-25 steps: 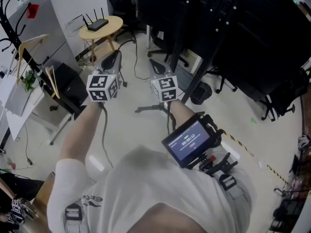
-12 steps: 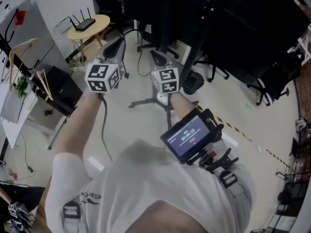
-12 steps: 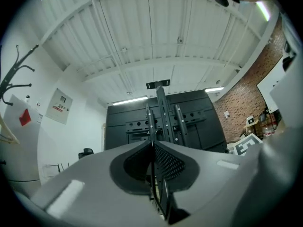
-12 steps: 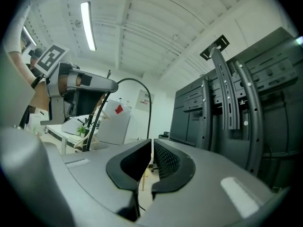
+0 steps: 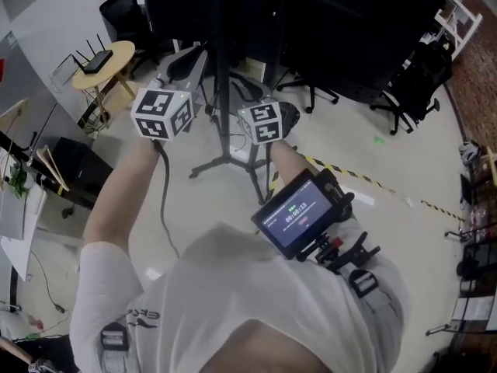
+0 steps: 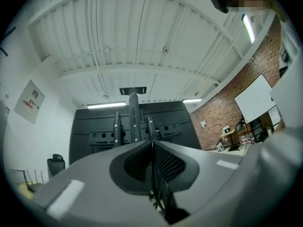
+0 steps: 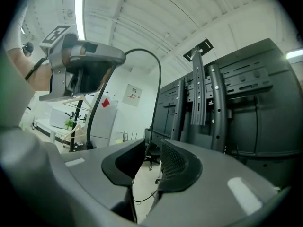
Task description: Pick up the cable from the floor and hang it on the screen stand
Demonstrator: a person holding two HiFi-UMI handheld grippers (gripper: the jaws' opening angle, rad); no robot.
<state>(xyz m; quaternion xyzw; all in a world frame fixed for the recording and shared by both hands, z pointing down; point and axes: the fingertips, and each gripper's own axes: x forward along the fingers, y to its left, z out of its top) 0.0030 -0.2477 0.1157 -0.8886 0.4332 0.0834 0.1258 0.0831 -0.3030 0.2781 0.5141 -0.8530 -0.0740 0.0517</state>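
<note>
Cable (image 5: 163, 196): where is it, who has it? (lead)

My left gripper (image 6: 152, 145), pads together on it. Slack drops toward 6 o'clock along my forearm. Right gripper (image 7: 152, 146) jaws have just been opening, now apart; the cable lines up with their gap, unpressed. (op)

Why? (lead)

My guess: left keeps it off the floor for draping. Both arms outstretched, side by side, left tipped up, screen stand (image 6: 134, 115) at 12 o'clock. (op)

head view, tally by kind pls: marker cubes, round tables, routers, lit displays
Marker cubes: 2
Round table: 1
Router: 1
Lit display: 1
Total: 5
</note>
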